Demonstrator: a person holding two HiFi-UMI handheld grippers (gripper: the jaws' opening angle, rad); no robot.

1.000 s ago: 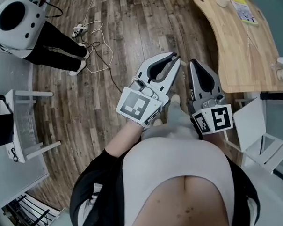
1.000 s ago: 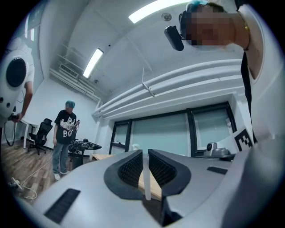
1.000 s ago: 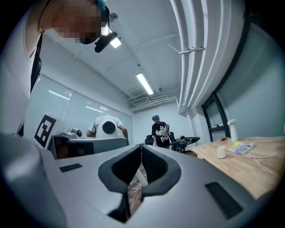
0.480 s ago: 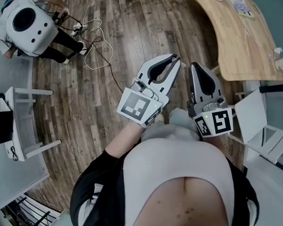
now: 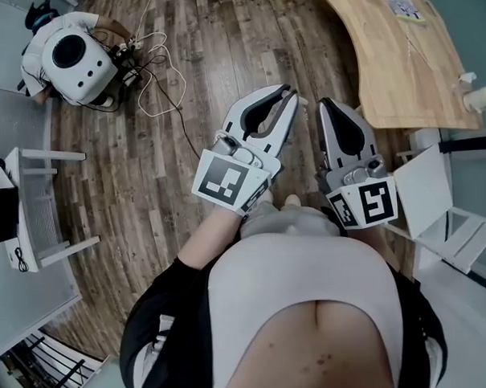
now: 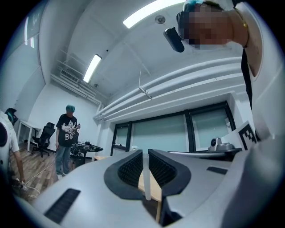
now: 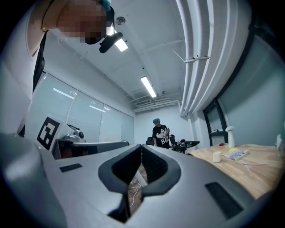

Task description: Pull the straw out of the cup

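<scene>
I hold both grippers level in front of my chest, above the wooden floor. In the head view my left gripper (image 5: 288, 95) has its tips together. In the left gripper view (image 6: 145, 153) only a thin pale slit shows between its pads, and I see nothing held. My right gripper (image 5: 326, 105) is also shut and empty in the right gripper view (image 7: 140, 149). The wooden table (image 5: 398, 70) lies ahead to the right, with a small white cup (image 5: 478, 98) at its near edge. Another white cup (image 7: 217, 156) stands on the table (image 7: 249, 171). No straw standing in a cup can be made out.
A person in a round white cap (image 5: 76, 56) crouches at the top left beside loose cables (image 5: 162, 80). A white rack (image 5: 34, 206) stands at the left and a white chair (image 5: 453, 220) at the right. A person in a black T-shirt (image 7: 160, 133) stands farther off.
Both grippers have drifted slightly up and left in the head view, still shut. The person in the white cap has moved rightward into view. The table has slid toward the top right corner.
</scene>
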